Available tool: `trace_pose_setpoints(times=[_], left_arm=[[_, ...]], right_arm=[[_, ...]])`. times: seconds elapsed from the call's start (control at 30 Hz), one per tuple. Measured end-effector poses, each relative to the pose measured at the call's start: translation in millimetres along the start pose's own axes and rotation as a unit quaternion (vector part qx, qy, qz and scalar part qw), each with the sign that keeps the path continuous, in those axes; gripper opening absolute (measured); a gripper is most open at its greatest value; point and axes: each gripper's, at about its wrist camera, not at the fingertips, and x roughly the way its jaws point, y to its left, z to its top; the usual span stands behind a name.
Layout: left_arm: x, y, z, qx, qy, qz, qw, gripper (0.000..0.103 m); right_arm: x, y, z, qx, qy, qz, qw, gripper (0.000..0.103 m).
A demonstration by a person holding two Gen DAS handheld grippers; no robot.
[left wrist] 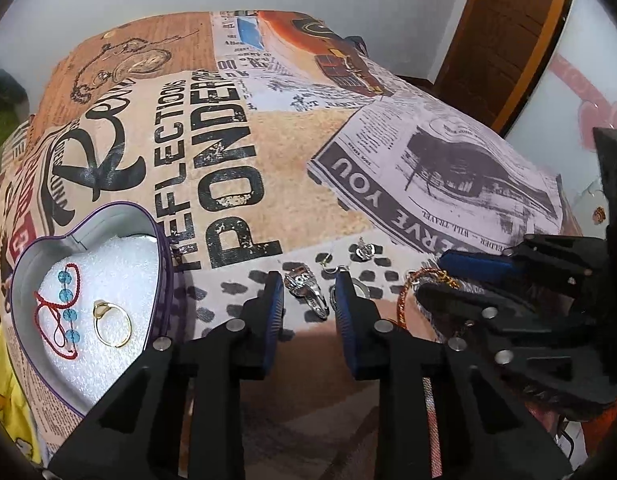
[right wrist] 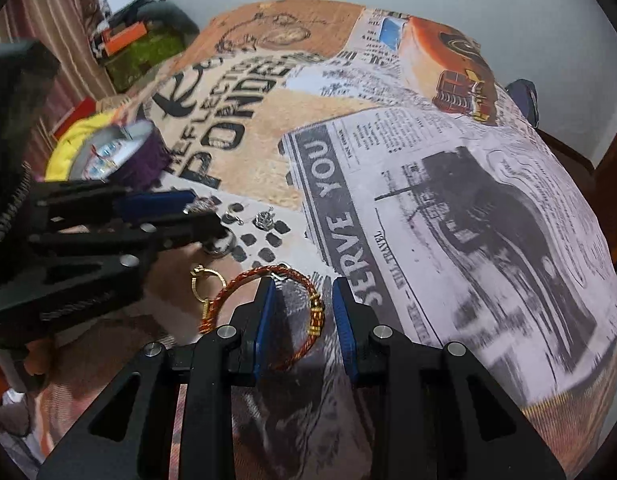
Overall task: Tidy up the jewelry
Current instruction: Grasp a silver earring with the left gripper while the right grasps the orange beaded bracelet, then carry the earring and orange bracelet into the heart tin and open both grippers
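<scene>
A heart-shaped tin [left wrist: 164, 256] at the left holds a red cord bracelet with blue beads [left wrist: 66, 304] and a gold ring [left wrist: 112, 322] on white foam. My left gripper [left wrist: 308, 280] is open, its fingers on either side of a silver ring [left wrist: 308, 290] on the cloth. A silver earring [left wrist: 364, 250] lies just beyond. My right gripper [right wrist: 304, 292] is open over an orange braided bangle [right wrist: 260, 284], one side of the bangle between its fingers. A small gold ring [right wrist: 206, 280] lies left of the bangle. The tin also shows in the right wrist view [right wrist: 144, 156].
A printed newspaper-pattern cloth [left wrist: 268, 132] covers the surface. My right gripper shows in the left wrist view [left wrist: 460, 276], close on the right. My left gripper shows in the right wrist view [right wrist: 204, 212]. Yellow fabric [left wrist: 4, 380] lies beyond the tin. A brown door [left wrist: 504, 40] stands at the back right.
</scene>
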Motion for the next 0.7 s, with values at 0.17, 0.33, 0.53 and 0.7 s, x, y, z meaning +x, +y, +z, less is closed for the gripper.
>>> trace_pose_setpoints(times=[0.17,0.33,0.53,0.7], left_arm=[[-0.5,3.3,-1.1,-0.008,-0.007,0.002,0.9999,0.013],[-11.2,3.7,-2.9,-0.008,-0.024,-0.005,0.9997,0.013],[-32.6,-1.8,-6.5,0.006,-0.041,-0.005,0.9991,0.013],[-51.7,2.0,-7.0,0.002,-0.055,-0.007,0.9984,0.013]], right_arm=[[2.9,-3.0,1.3,0.005,-0.001,0.022,1.000,0.026],[1.6,-6.1,-0.3,0.020,-0.009,0.028,0.999,0.008],[-6.8,-5.1,1.1,0.033,-0.023,0.029,0.999,0.006],[-24.0,-2.3,4.9,0.035,-0.046,0.024,0.998,0.005]])
